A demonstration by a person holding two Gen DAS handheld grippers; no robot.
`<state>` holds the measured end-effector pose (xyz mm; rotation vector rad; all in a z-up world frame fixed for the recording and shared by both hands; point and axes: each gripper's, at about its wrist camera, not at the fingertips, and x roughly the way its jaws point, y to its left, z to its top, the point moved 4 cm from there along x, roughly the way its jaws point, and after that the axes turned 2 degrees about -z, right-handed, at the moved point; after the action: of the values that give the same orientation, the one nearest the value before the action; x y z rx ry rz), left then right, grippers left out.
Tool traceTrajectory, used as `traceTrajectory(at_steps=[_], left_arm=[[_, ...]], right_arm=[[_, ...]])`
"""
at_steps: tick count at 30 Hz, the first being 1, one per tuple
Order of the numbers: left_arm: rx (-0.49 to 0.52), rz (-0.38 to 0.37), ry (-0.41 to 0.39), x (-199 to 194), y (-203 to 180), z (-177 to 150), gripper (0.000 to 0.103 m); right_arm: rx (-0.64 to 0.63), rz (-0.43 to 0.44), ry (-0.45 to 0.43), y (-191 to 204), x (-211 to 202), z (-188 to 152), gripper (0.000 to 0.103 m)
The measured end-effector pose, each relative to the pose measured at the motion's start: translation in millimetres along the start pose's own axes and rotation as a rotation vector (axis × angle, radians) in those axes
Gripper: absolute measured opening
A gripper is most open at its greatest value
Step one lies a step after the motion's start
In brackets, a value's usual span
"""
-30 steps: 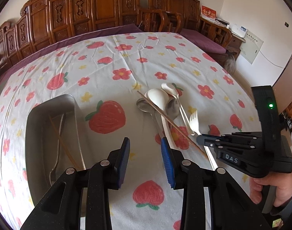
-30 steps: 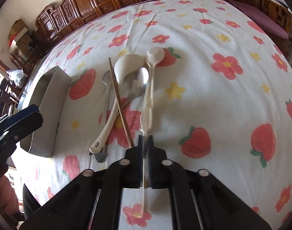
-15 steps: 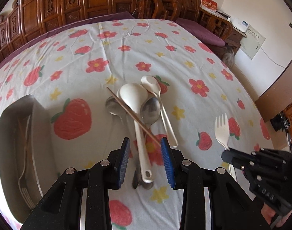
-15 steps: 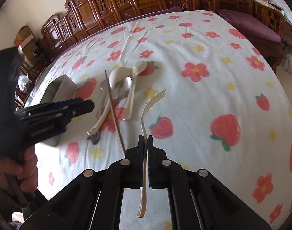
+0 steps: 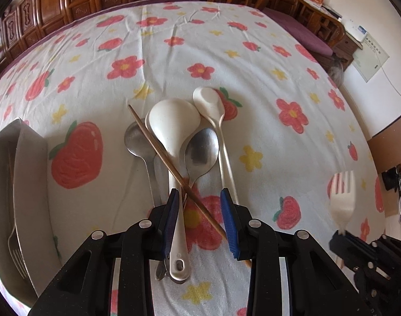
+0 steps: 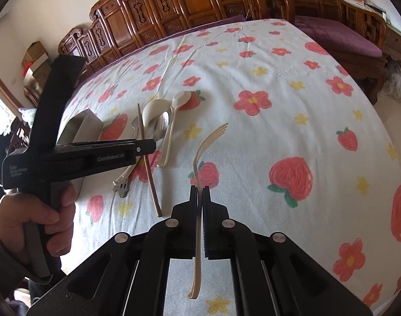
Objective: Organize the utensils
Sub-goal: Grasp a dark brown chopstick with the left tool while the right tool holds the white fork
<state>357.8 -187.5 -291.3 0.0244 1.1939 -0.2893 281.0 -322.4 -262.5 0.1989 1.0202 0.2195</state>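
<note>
A pile of utensils lies on the strawberry-print cloth: a big white ladle, a small white spoon, two metal spoons, and a wooden chopstick slanted across them. My left gripper hangs open low over the handles, blue pads on either side of the chopstick without pressing it; the ladle handle runs under the left pad. My right gripper is shut on the handle of a cream plastic fork, held above the cloth to the right of the pile. In the right wrist view the left gripper reaches in over the pile.
A metal tray sits at the left, holding a metal fork and a chopstick. Carved wooden chairs line the far side of the table. A hand grips the left tool.
The left gripper has come down and forward over the pile, now astride the chopstick. The right gripper has lifted the fork off the pile and carried it rightward.
</note>
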Motion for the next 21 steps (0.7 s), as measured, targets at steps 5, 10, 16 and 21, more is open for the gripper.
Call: traceTrajectory(at_steps=[5, 10, 16, 21], left_arm=[[0.034, 0.063, 0.016, 2, -5, 1, 0.024], [0.056, 0.111, 0.034, 4, -4, 2, 0.016], [0.07, 0.116, 0.064, 7, -10, 1, 0.016], [0.05, 0.095, 0.093, 8, -14, -11, 0.016]], right_arm=[[0.02, 0.001, -0.008, -7, -5, 1, 0.005], [0.019, 0.005, -0.018, -7, -10, 2, 0.005], [0.023, 0.008, -0.025, -8, -13, 4, 0.005], [0.033, 0.016, -0.036, -9, -18, 6, 0.005]])
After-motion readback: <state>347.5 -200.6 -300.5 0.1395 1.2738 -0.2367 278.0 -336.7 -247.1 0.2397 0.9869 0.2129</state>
